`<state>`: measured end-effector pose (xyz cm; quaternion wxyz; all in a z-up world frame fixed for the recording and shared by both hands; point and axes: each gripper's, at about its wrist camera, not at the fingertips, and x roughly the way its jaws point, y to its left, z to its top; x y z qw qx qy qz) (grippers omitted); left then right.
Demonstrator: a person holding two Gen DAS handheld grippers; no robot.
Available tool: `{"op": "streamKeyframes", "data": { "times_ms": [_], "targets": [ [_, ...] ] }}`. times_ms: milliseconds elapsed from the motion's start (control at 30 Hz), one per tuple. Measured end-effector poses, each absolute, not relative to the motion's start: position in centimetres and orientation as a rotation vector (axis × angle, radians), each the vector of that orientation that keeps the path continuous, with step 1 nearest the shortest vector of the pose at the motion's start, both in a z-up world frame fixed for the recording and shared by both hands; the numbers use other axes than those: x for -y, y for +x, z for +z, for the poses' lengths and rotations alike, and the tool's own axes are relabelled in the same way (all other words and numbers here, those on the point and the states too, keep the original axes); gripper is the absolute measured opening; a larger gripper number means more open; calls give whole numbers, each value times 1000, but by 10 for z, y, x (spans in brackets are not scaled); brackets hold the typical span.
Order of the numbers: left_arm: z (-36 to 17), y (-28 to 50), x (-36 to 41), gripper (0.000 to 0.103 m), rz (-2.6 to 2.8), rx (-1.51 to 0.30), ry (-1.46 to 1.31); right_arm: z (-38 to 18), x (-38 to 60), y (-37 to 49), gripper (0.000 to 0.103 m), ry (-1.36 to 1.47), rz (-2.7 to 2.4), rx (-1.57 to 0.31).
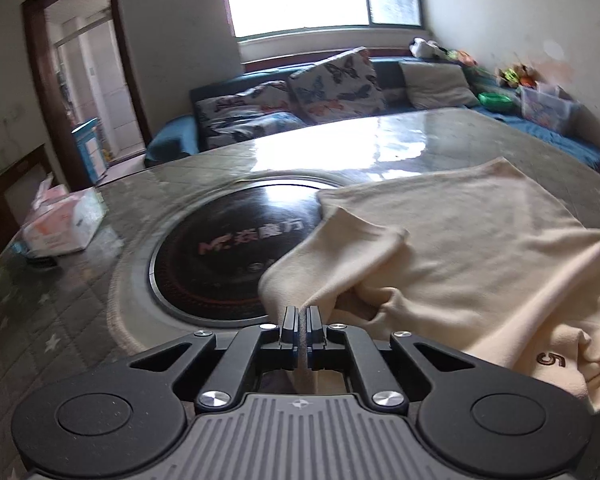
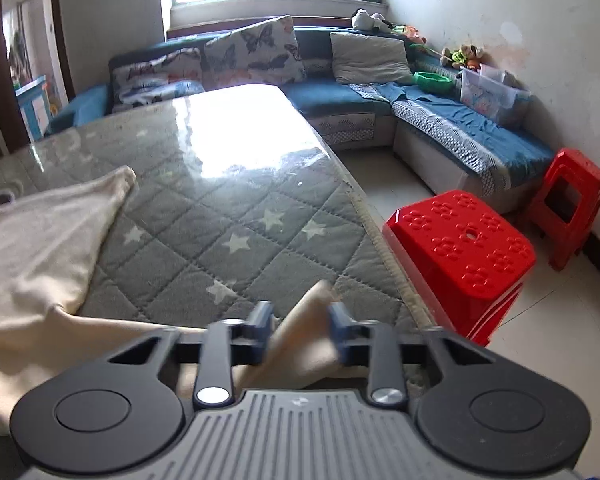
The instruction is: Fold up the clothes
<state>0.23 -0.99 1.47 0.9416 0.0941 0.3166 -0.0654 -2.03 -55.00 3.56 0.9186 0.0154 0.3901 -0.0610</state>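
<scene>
A tissue pack (image 1: 62,220) in crinkly plastic lies at the worktop's (image 2: 228,216) left edge. Beside it, a round, glossy black hob (image 1: 228,256) is sunk into the quilted grey, star-printed cover under clear film. A soft cream garment (image 1: 460,248) lies rumpled across the hob's right rim and over the quilt. The left gripper (image 1: 301,316) tilts downward, jaws pinched together on a cloth edge. The right gripper (image 2: 300,320), tilted down near the worktop's right edge, shows a gap between its jaws, a raised cream fold standing between them. Two red plastic stools (image 2: 460,248) stand on the floor
</scene>
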Motion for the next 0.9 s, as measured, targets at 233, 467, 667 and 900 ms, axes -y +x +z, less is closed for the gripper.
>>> {"op": "streamKeyframes", "data": {
  "times_ms": [233,467,667,900],
  "targets": [
    [14,-8,-14,3,-59,-664,114,71,556,-38,3,51,-115,-627],
    [9,-19,-33,3,-20,-708,27,62,592,-62,8,51,-277,-684],
    [14,-22,-33,9,-15,-706,31,55,580,-50,14,32,-193,-711],
    [25,-28,-22,23,-33,-670,75,37,549,-9,32,-1,-73,-759]
  ]
}}
